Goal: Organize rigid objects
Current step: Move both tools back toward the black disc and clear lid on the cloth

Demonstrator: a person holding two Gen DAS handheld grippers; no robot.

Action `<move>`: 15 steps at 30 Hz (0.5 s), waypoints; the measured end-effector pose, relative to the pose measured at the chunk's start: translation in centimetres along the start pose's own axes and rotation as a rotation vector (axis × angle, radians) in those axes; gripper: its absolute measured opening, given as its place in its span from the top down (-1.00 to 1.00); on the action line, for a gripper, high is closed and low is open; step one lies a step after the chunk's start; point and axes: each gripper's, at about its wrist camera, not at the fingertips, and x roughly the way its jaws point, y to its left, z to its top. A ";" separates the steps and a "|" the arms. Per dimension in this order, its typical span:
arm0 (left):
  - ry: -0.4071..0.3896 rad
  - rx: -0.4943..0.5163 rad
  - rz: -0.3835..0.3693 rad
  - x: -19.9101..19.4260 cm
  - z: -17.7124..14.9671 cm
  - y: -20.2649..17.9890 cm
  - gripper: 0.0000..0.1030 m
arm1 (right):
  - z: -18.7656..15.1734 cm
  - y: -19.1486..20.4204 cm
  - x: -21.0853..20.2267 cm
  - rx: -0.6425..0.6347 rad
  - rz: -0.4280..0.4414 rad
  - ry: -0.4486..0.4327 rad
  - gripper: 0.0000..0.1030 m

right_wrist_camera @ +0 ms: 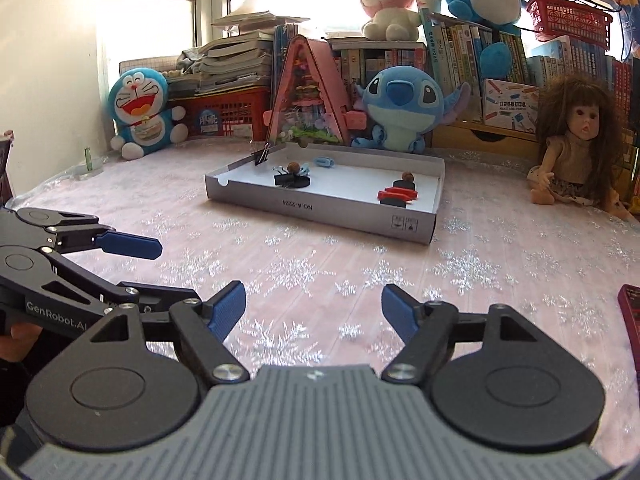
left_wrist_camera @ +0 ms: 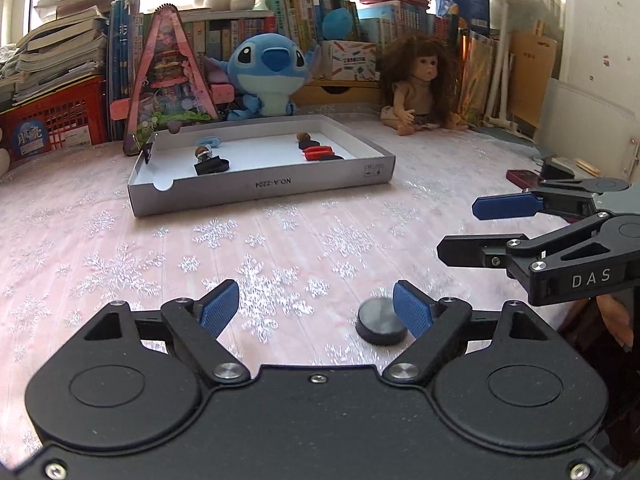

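Backlit daylight, fisheye warp.
My views: window (right_wrist_camera: 160, 28) blown out, edges curved and dark, surface (left_wrist_camera: 280, 240) evenly lit, sharp.

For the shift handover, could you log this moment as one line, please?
left gripper: open, empty | right gripper: open, empty | black disc: on tablecloth by left gripper | tray: part-filled

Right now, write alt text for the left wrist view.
The open left gripper hovers over a snowflake tablecloth, a black disc lying beside its right finger. Beyond sits a shallow grey box of small items; the right gripper enters from the right.
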 end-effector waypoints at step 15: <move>0.023 -0.008 -0.002 -0.6 -2.0 0.4 -0.42 | -2.1 1.0 -1.1 -0.018 0.035 0.026 -0.64</move>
